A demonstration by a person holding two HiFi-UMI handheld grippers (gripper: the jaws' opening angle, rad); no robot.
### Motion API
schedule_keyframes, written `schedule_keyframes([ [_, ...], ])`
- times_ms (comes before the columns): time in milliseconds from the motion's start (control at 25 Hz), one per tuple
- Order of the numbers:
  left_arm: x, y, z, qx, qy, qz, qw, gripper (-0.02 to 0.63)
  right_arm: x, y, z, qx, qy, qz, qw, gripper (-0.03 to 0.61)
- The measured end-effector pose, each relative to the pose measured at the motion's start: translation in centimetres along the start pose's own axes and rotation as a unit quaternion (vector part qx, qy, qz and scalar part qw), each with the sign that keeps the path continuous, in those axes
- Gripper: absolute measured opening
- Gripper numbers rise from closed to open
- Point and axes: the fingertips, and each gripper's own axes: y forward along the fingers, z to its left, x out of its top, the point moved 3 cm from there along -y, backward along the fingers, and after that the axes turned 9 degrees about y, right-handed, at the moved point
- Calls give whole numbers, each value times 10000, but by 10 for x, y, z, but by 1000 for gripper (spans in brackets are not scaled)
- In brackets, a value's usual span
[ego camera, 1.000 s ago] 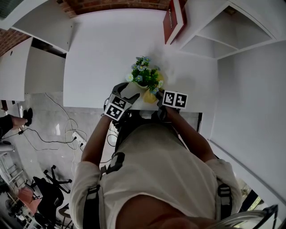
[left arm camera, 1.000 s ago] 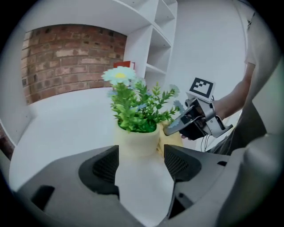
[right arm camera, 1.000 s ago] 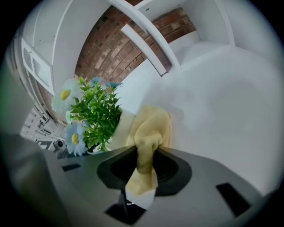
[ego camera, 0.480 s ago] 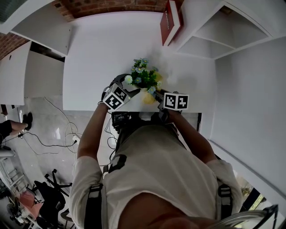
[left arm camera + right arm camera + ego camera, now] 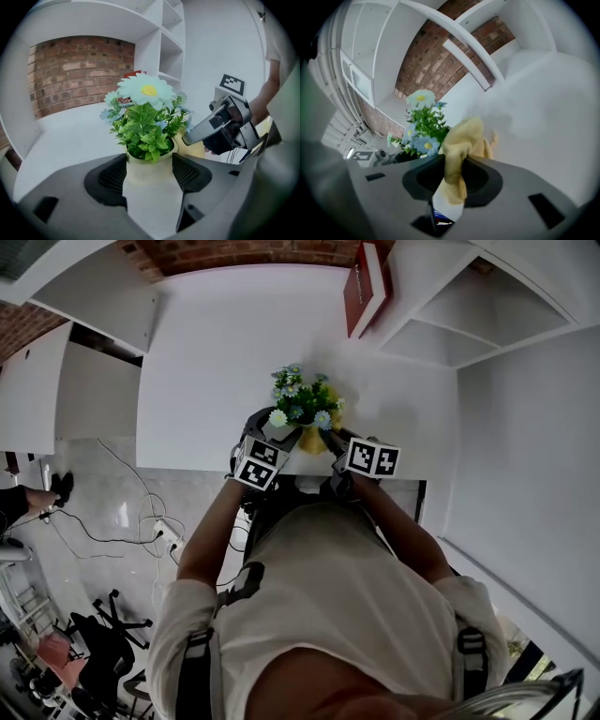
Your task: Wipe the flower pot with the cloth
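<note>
Now the left gripper [image 5: 272, 435] jaws, just closed a little, clasp the flower pot [image 5: 149, 176] by its sides at the tabletop's [image 5: 216, 362] near edge. Right gripper [image 5: 452, 180] jaws pinch the soft cloth [image 5: 464, 138]. The pot looks stiff, smooth and probably light, so grip its body.

The person wears a pale short-sleeved T-shirt [image 5: 328, 587] with dark buckled straps [image 5: 192, 662] over both shoulders. The left gripper [image 5: 279, 433] and right gripper [image 5: 330, 440] are dark grey, each bearing a white cube [image 5: 373, 457] with black square markers.
</note>
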Motion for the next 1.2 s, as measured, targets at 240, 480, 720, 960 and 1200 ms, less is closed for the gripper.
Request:
schedule_keyframes([
  [240, -3, -9, -3, 189, -270, 42, 9994, 308, -20, 20, -23, -687, -341, 252, 9967, 107],
  [480, -2, -19, -2, -100, -192, 132, 9997, 309, -18, 22, -29, -687, -299, 396, 9964, 109],
  [720, -8, -14, 11, -160, -407, 135, 9990, 310, -9, 8, -21, -515, -212, 441, 9975, 109],
  [960, -6, -6, -1, -226, -619, 33, 9978, 309, 7, -4, 26, 351, -133, 186, 9991, 110],
  [1200, -5, -6, -29, -351, -471, 45, 9983, 307, 5, 0, 20, 254, -250, 119, 9993, 110],
])
